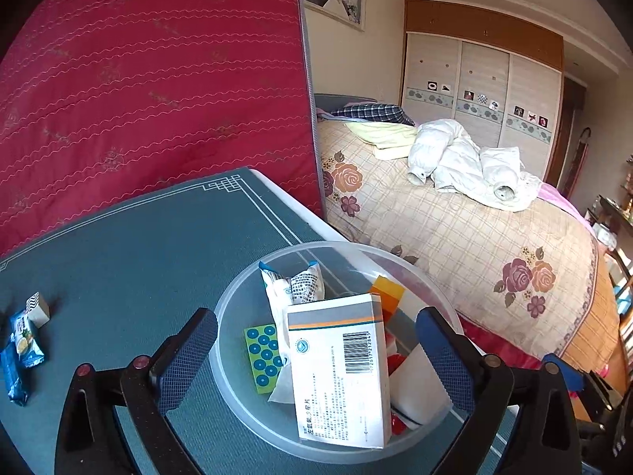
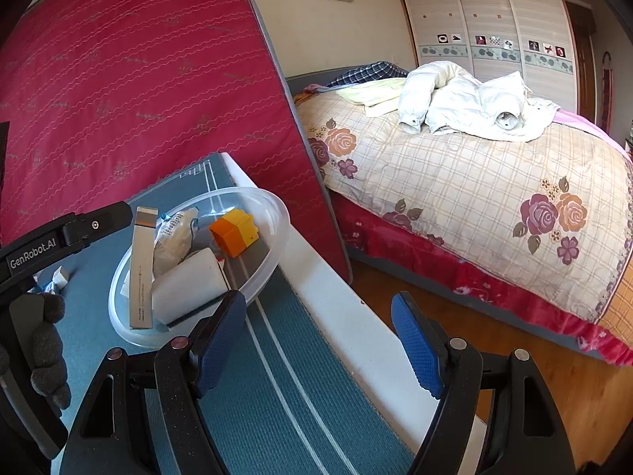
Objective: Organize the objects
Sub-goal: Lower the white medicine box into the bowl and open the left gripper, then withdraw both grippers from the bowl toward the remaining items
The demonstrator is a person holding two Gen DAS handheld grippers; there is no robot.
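Note:
A clear plastic bowl sits on the teal mat at the table's right edge. In it are a white medicine box standing upright, a crumpled white packet, a green card with blue dots, an orange block and a white roll. My left gripper is open, its fingers either side of the box without touching it. My right gripper is open and empty over the table's edge, just right of the bowl. The box and the orange block show there too.
Blue snack packets and a small patterned box lie at the mat's left. A red mattress leans behind the table. A bed with a white jacket stands to the right, over a wooden floor.

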